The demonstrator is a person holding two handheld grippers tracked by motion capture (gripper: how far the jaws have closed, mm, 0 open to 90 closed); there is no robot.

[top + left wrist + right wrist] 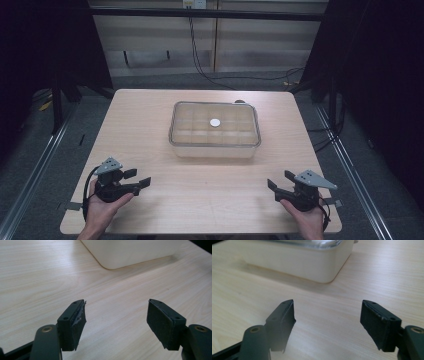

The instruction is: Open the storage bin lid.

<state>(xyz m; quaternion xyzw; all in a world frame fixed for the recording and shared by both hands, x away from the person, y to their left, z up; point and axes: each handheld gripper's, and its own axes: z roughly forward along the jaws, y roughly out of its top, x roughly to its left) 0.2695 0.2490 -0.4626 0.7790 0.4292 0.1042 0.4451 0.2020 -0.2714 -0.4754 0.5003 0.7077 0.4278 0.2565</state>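
A pale rectangular box with a clear lid stands in the middle of the wooden table. A small white round knob sits at the centre of the lid. My left gripper rests near the front left of the table, held in a hand, jaws open with nothing between them. My right gripper rests near the front right, also open and empty. In the left gripper view the gripper points at bare wood with a box corner ahead. In the right gripper view the gripper faces the box corner.
Black cables run across the floor behind the table. Metal rails flank the table on both sides. Bare wood lies between the grippers and the box.
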